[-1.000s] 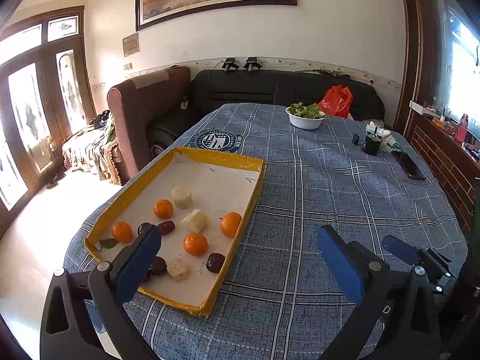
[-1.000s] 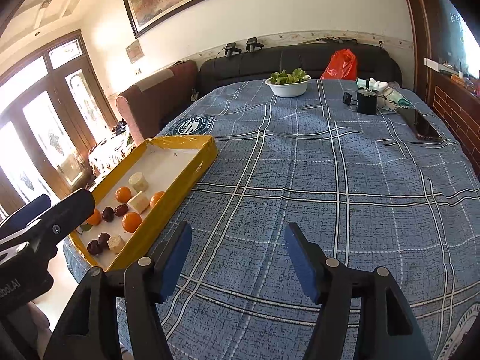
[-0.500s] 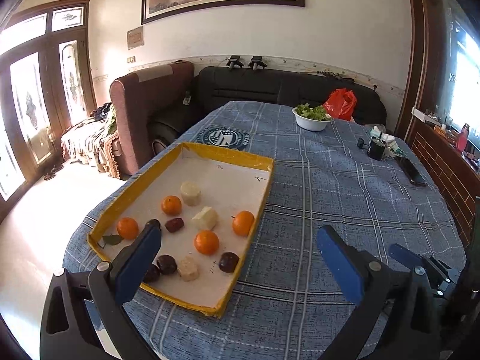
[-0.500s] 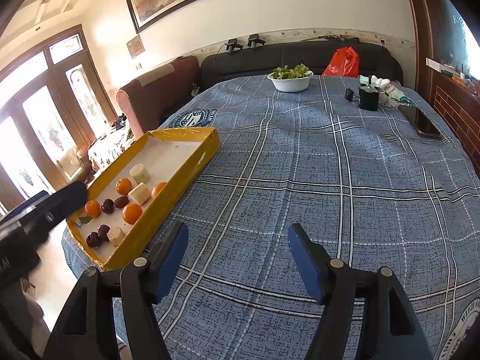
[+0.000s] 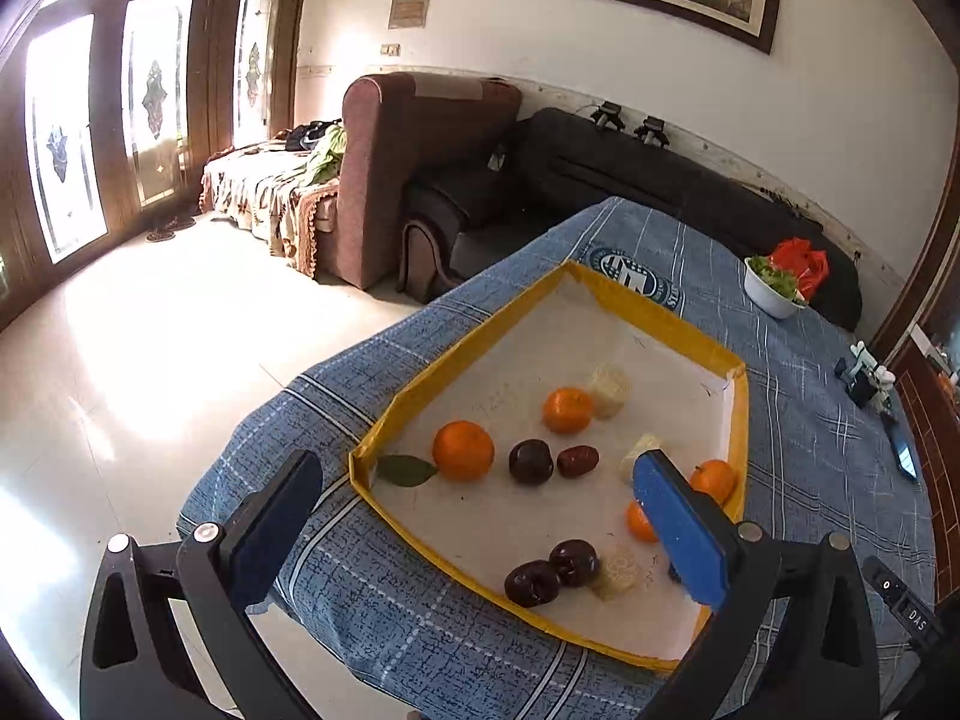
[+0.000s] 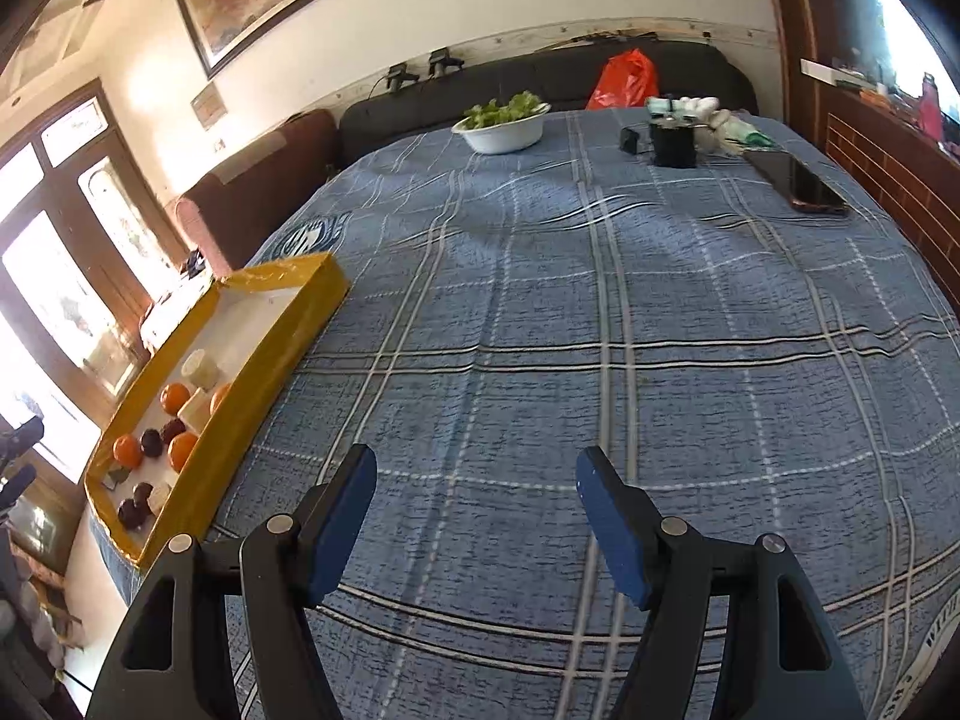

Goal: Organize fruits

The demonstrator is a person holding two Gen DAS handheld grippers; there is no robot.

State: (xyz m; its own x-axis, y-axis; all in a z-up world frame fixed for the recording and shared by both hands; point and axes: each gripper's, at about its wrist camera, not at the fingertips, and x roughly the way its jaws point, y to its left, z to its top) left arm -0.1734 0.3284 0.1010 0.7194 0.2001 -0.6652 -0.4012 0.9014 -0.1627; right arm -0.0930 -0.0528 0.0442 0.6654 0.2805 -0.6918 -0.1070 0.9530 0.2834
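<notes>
A yellow-rimmed tray [image 5: 558, 285] on the blue plaid tablecloth holds several oranges [image 5: 462, 450], dark red fruits [image 5: 530, 461] and pale cut fruit chunks [image 5: 608, 383]. My left gripper [image 5: 474, 480] is open and empty, hovering above the tray's near left corner; its right finger hides part of two oranges. In the right wrist view the tray [image 6: 282, 336] sits at the far left. My right gripper [image 6: 477, 474] is open and empty above bare cloth, well to the right of the tray.
A white bowl of greens [image 6: 501, 126], a black cup [image 6: 675, 144], a phone [image 6: 795, 180] and a red bag [image 6: 627, 78] are at the table's far end. Sofas [image 5: 420, 168] stand beyond the table's left edge, which drops to the floor.
My left gripper has swung left and moved in over the tray's near corner. My right gripper has barely moved, tilting slightly.
</notes>
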